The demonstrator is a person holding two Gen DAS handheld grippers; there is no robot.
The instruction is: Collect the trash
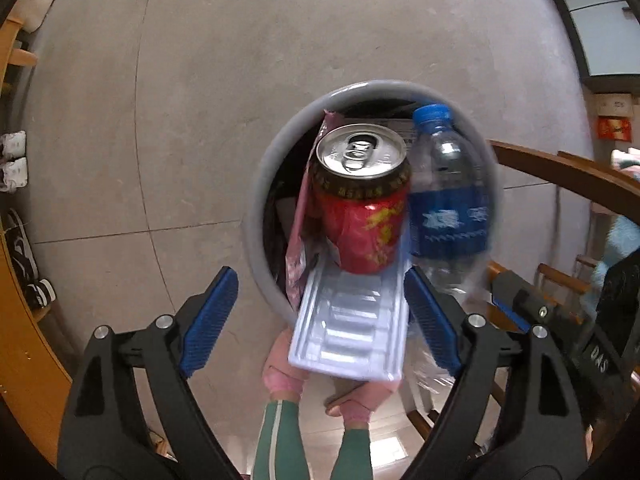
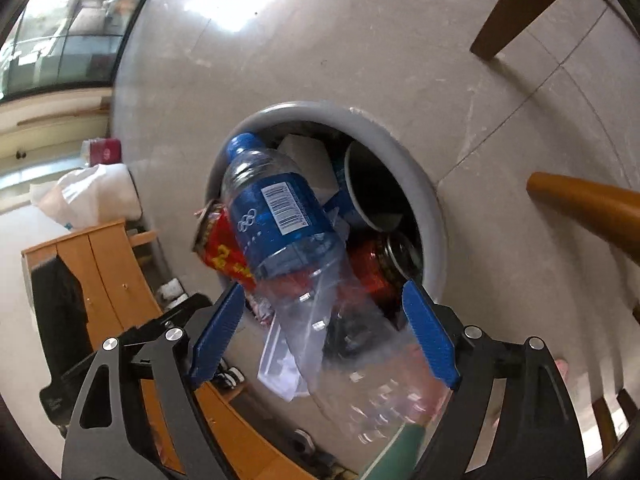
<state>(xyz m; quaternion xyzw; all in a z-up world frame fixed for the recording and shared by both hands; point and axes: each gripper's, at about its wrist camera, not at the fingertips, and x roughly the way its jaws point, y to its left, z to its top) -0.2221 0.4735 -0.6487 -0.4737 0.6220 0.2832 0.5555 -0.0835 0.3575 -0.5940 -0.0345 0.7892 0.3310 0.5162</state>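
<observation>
- The left gripper (image 1: 320, 316) is pointing steeply down over the grey trash bin (image 1: 260, 200), its blue fingers (image 1: 210, 322) standing wide apart.
- Between them, a white plastic tray (image 1: 352, 328) is tilting into the bin; its right edge is lying just beside the right pad, and whether they are touching cannot be told.
- A red drink can (image 1: 362, 200) is sitting upright at the tray's far end, at 12 o'clock from the fingers and clear of both pads.
- A pink wrapper (image 1: 300, 236) is standing on edge just beside the can, at its 9 o'clock.
- The right gripper (image 2: 322, 332) is also pointing down at the bin (image 2: 432, 208), its fingers (image 2: 216, 332) spread wide.
- A clear water bottle (image 2: 288, 216) with a blue label and blue cap is lying between them, cap toward 11 o'clock and over the bin's mouth; the pads are not pressing on it.
- Count: one bottle, one tray, one pink wrapper, two red cans, the second can (image 2: 380, 264) lying inside the bin at 1 o'clock from the right fingers, plus one dark paper cup (image 2: 372, 188) deeper in.
- The bin is standing on a grey tiled floor (image 1: 200, 100).
- Pink slippers (image 1: 282, 376) and green trouser legs are showing at 6 o'clock in the left view.
- A wooden cabinet (image 2: 116, 276) is standing at 9 o'clock in the right view, with a white bag (image 2: 92, 196) beyond it and wooden chair legs (image 2: 520, 4) at 1 o'clock.
</observation>
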